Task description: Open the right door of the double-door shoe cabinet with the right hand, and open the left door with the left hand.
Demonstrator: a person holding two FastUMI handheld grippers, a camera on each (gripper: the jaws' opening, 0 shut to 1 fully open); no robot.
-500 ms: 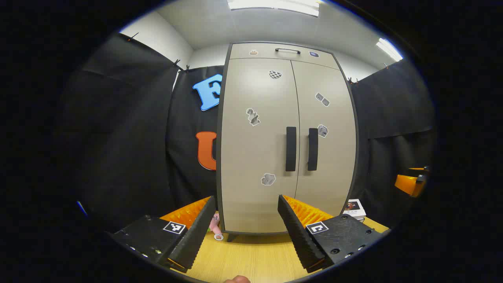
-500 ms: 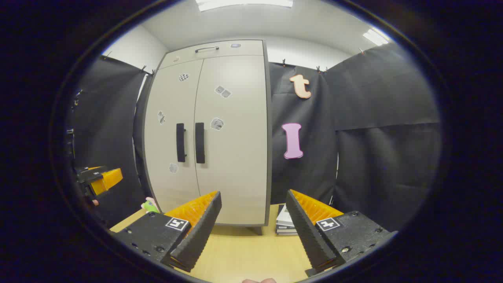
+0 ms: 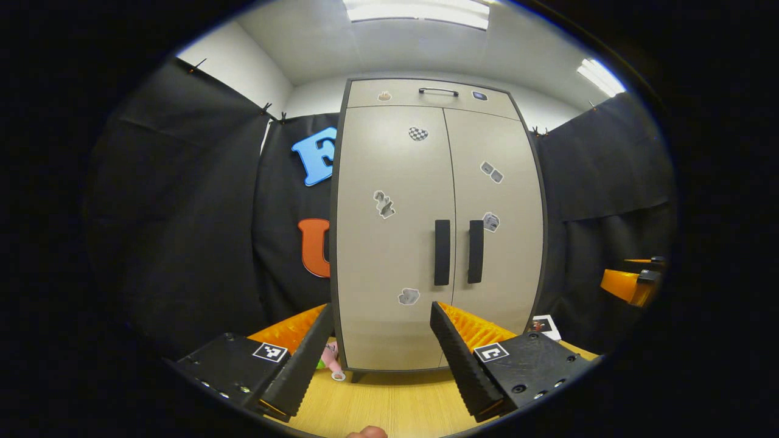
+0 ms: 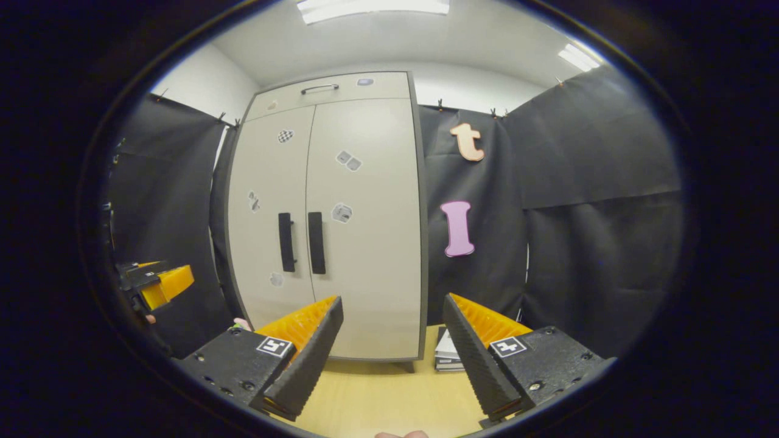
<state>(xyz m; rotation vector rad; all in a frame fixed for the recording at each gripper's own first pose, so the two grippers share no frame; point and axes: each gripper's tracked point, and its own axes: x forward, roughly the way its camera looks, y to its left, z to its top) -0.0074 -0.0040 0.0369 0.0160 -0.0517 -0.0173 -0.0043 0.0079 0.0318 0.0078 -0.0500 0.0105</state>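
From where I sit nothing of the job is done yet: the cabinet (image 3: 438, 231) stands upright on the counter (image 3: 389, 401), dead ahead at twelve o'clock in the left gripper view and at about eleven o'clock in the right gripper view, with both its doors flush and closed. The right door (image 4: 365, 225) has to come open first under my right tool (image 4: 392, 347), then the left door (image 3: 389, 231) under my left tool (image 3: 380, 350). Both tools are spread wide and hold nothing, each well short of the cabinet. The two black handles sit side by side at the middle seam, the right handle (image 4: 316, 234) and the left handle (image 3: 442, 252), neither touched. Smaller still, a stack of books (image 4: 447, 353) lies on the counter at the cabinet's right foot.
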